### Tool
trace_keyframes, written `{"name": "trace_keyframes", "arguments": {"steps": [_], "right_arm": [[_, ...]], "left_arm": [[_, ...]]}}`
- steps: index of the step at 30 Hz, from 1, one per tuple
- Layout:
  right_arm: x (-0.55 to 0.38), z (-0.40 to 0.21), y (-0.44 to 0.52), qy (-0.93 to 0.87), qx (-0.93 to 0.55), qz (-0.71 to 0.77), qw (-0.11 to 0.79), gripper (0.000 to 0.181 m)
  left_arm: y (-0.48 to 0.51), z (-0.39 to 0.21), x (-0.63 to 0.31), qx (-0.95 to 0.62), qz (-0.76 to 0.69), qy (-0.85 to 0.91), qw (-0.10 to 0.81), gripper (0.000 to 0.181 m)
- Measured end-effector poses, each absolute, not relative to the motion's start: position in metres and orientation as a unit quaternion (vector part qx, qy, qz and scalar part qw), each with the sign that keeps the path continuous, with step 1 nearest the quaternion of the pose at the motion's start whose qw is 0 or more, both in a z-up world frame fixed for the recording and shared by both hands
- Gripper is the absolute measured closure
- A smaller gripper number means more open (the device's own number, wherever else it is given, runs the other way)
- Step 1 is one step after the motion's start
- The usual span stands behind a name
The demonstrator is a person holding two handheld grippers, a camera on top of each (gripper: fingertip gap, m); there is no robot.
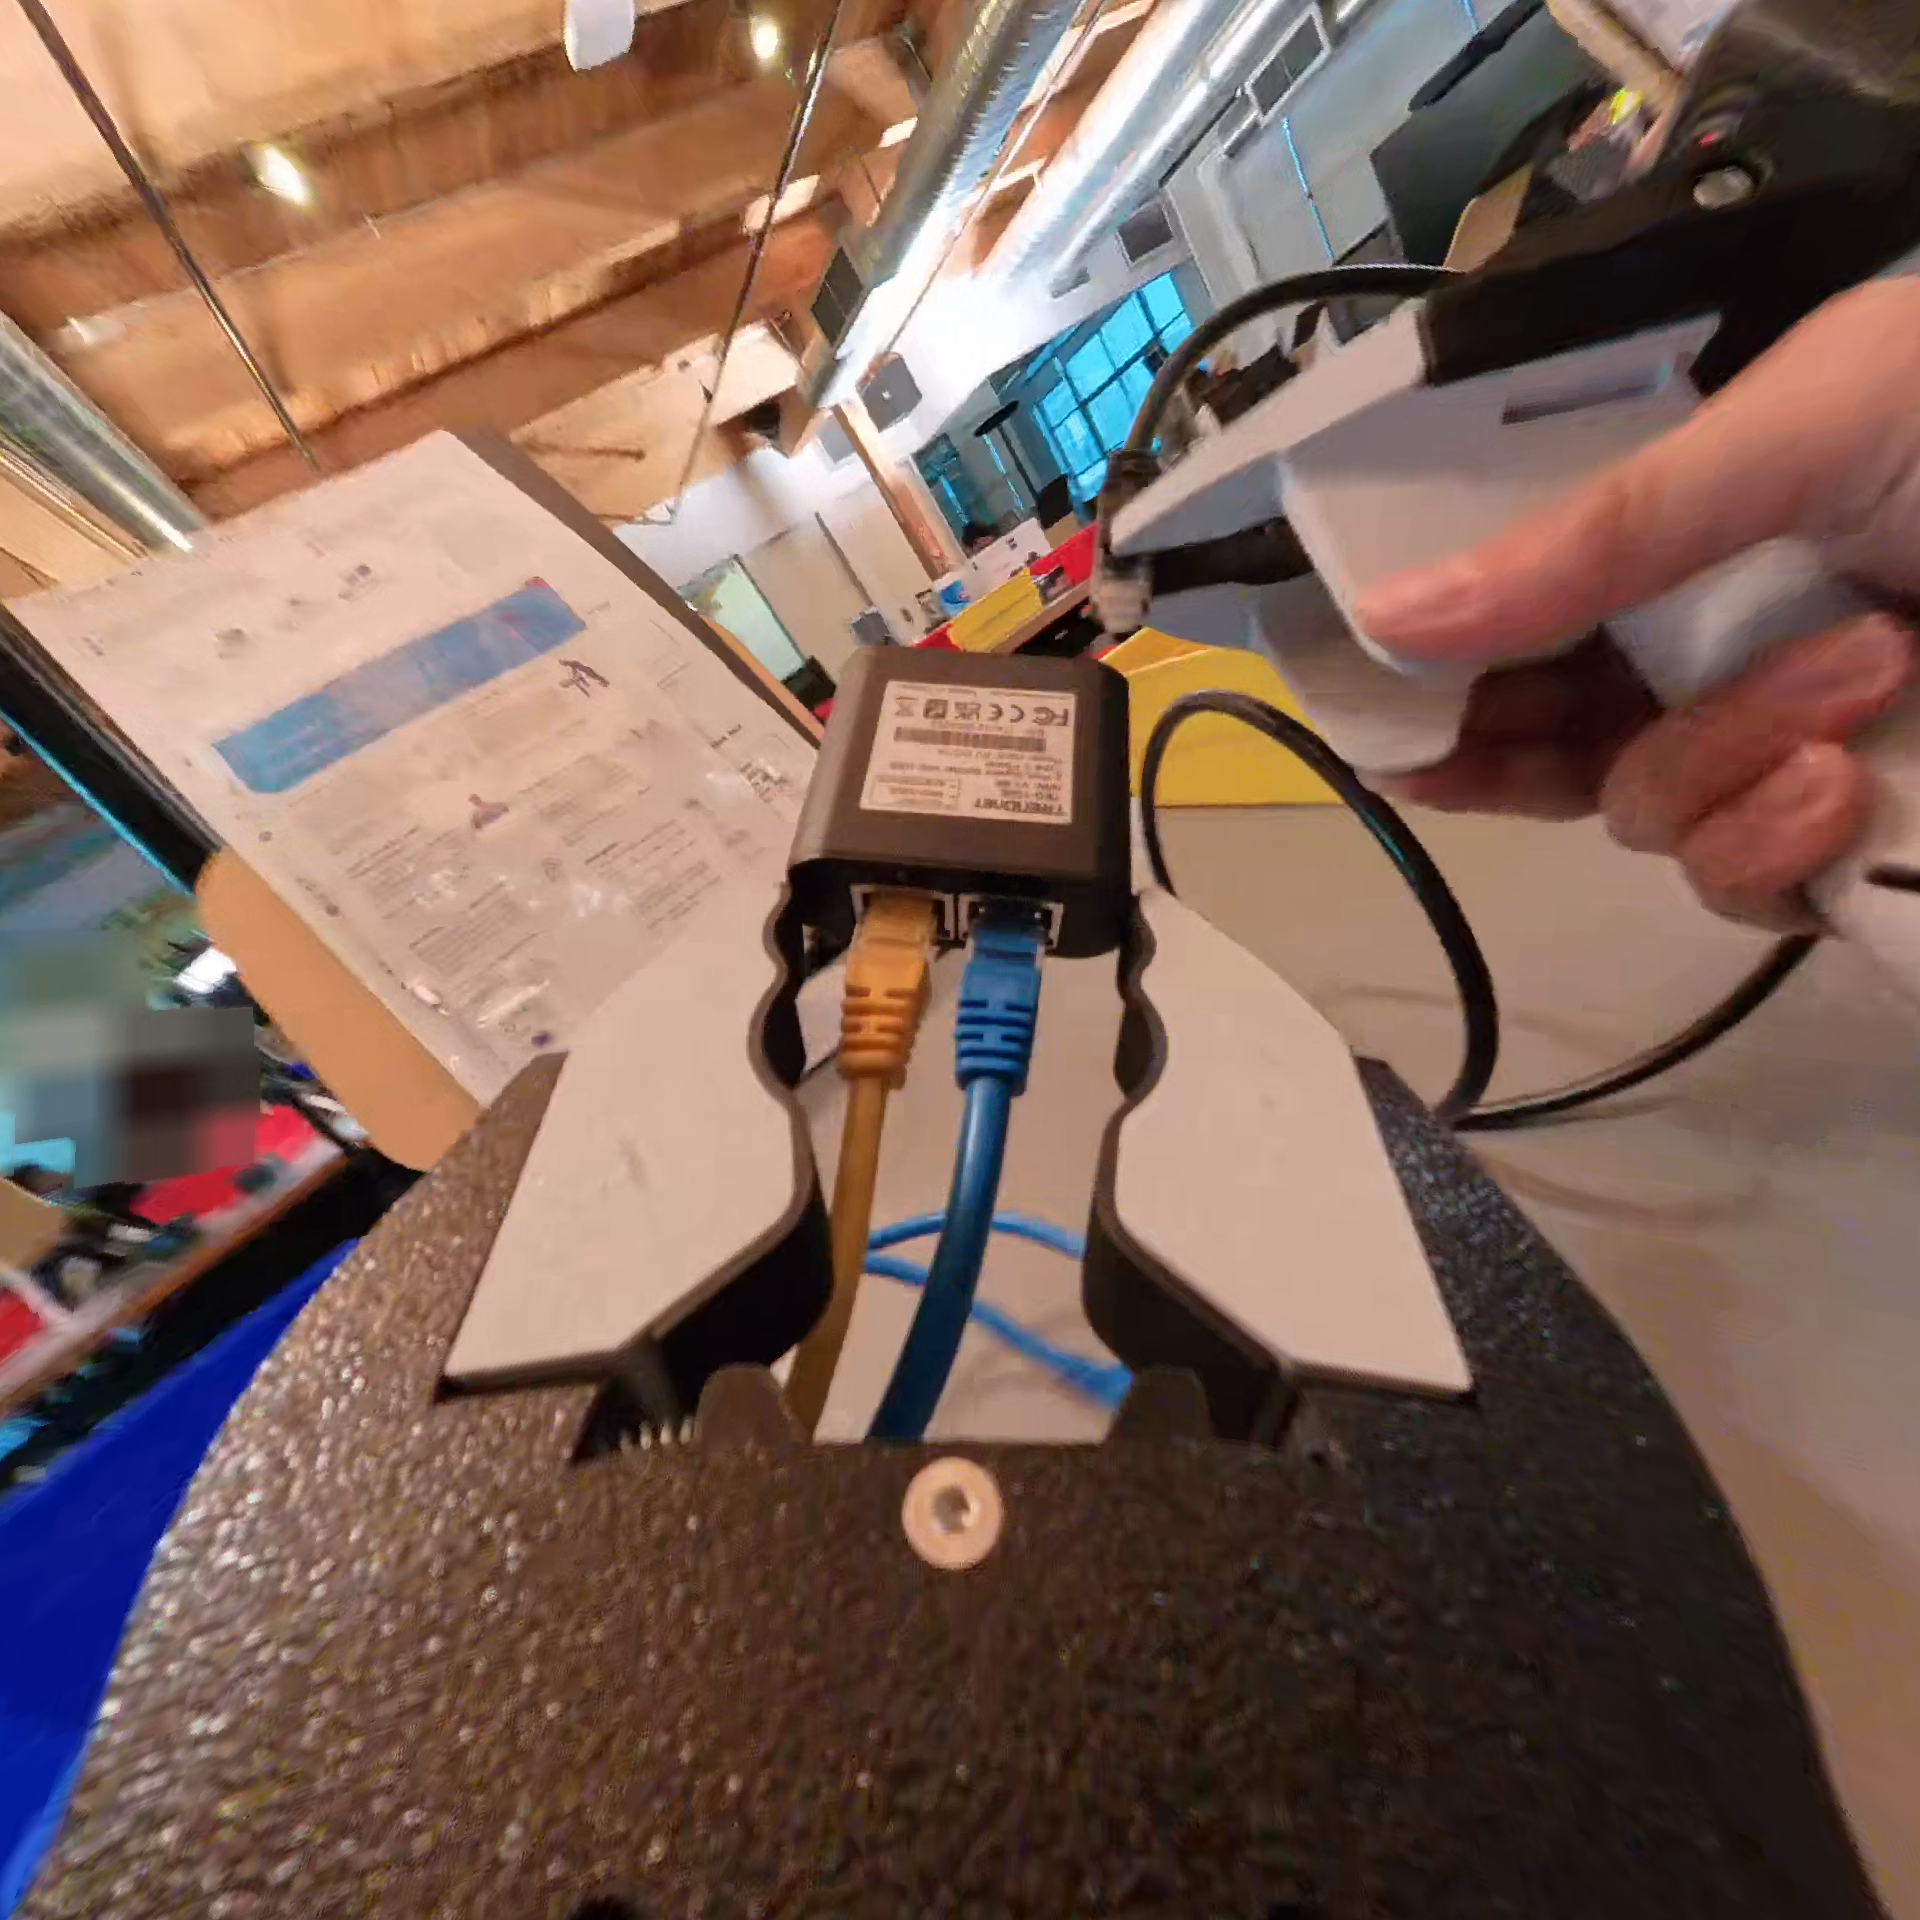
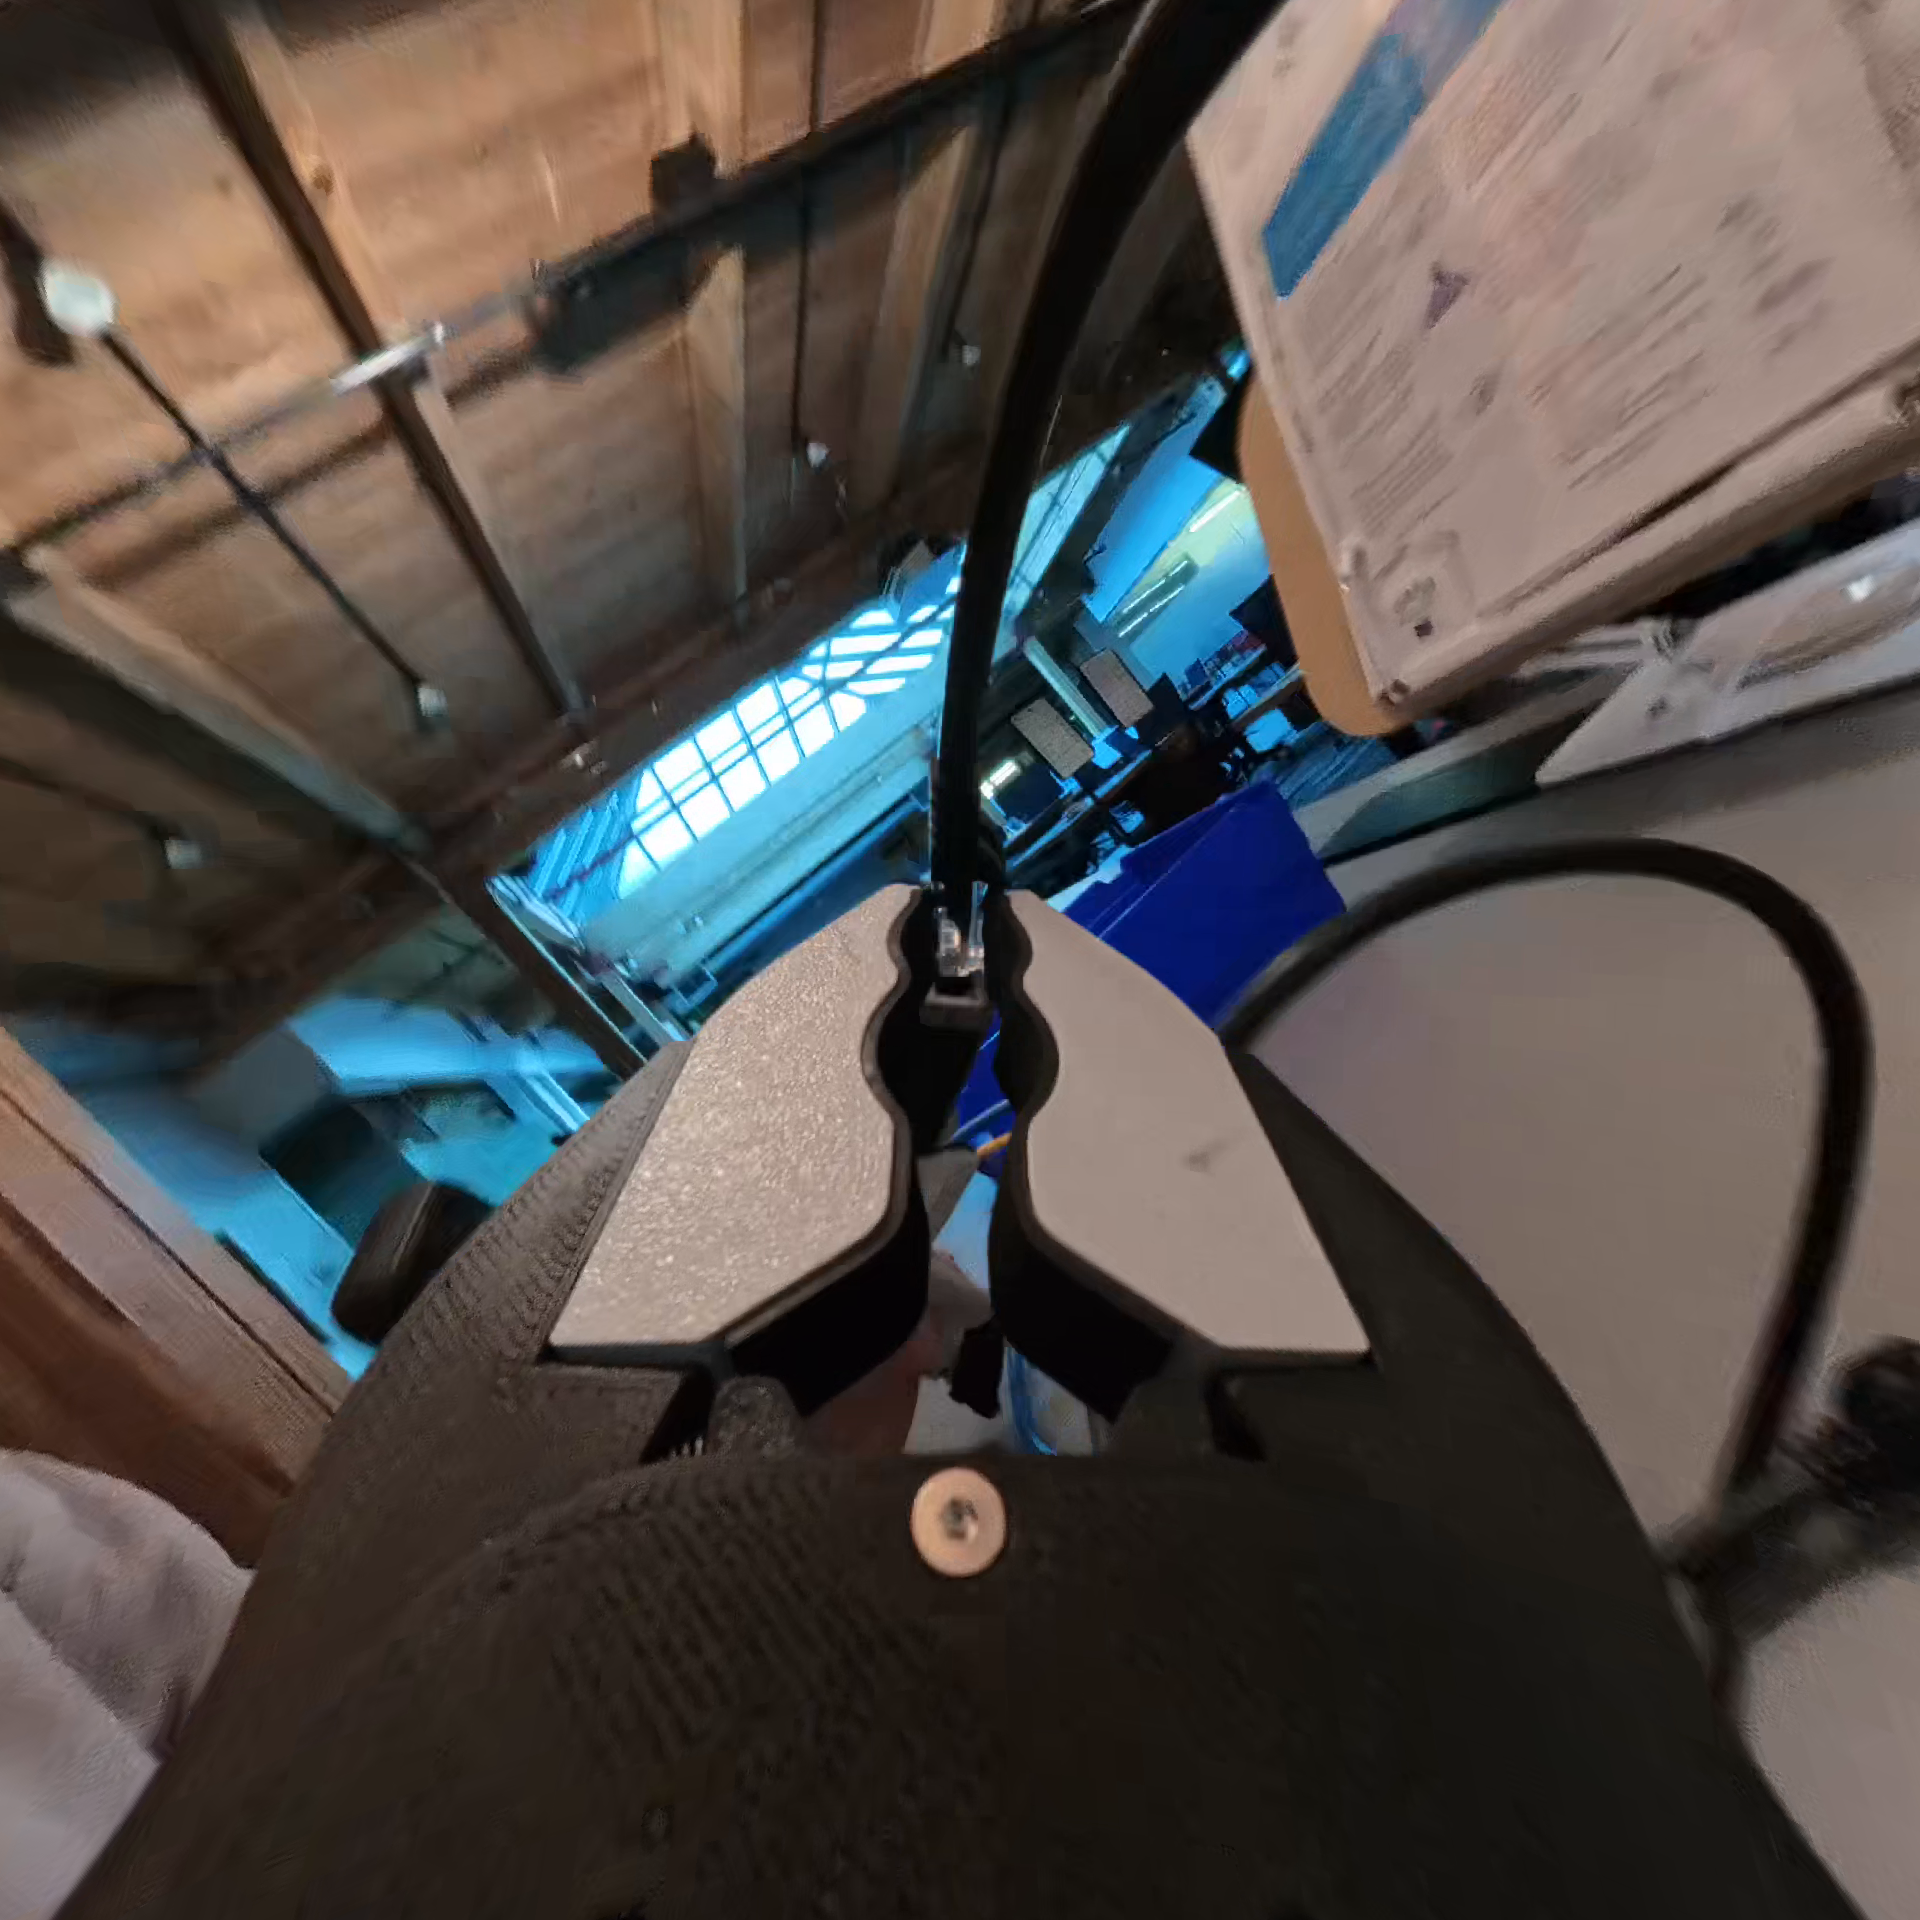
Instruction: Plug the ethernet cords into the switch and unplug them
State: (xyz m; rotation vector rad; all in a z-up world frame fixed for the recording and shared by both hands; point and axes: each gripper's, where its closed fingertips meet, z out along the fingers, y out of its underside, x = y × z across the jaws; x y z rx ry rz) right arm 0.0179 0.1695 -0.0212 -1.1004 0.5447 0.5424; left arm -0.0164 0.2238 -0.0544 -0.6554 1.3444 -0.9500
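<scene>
Two cords sit seated in the switch point(image 1: 961, 784): the yellow cord point(image 1: 883, 997) in the port on its near face toward the printed sheet point(image 1: 436, 727), the blue cord point(image 1: 995, 1008) in the port just beside it. The left gripper point(image 1: 961, 914) holds the switch by its near corners, jaws closed on the black housing with both plugs running back between the fingers point(image 1: 665, 1143). Off to the switch's far right side and above it, the right gripper point(image 2: 961, 935) is clamped shut on the clear plug of the black cord point(image 2: 971, 623), which is free of any port; its cable arcs up and loops back down over the grey table point(image 1: 1610, 1039) beside the switch. A hand point(image 1: 1714, 623) wraps the right gripper's white handle. My reading is that the black cord is the one in play, either just pulled or about to go in; the frames do not settle which, and no third port is visible from here. If plugging is next, the plug must be turned to face a free port, latch tab aligned, and pushed straight while the left gripper braces the housing against the push.
</scene>
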Motion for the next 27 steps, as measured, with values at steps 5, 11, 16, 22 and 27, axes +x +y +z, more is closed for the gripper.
{"name": "trace_keyframes", "arguments": {"steps": [5,11,16,22,27], "right_arm": [[-0.014,0.01,0.156,0.124,-0.653,0.179,0.725,0.17],[0.005,0.052,0.107,0.058,-0.745,0.121,0.653,0.169],[0.066,0.069,0.068,0.063,-0.778,0.065,0.622,0.169],[0.15,0.05,0.043,0.1,-0.849,-0.064,0.515,0.169],[0.205,0.012,0.042,0.129,-0.886,-0.087,0.437,0.169]], "left_arm": [[0.244,-0.034,-0.023,-0.313,-0.447,0.557,0.626,0.124],[0.266,-0.033,-0.024,-0.334,-0.455,0.55,0.616,0.124],[0.262,-0.038,-0.022,-0.33,-0.457,0.564,0.603,0.124],[0.259,-0.043,-0.019,-0.328,-0.457,0.574,0.595,0.124],[0.261,-0.05,-0.017,-0.339,-0.465,0.574,0.583,0.124]]}}
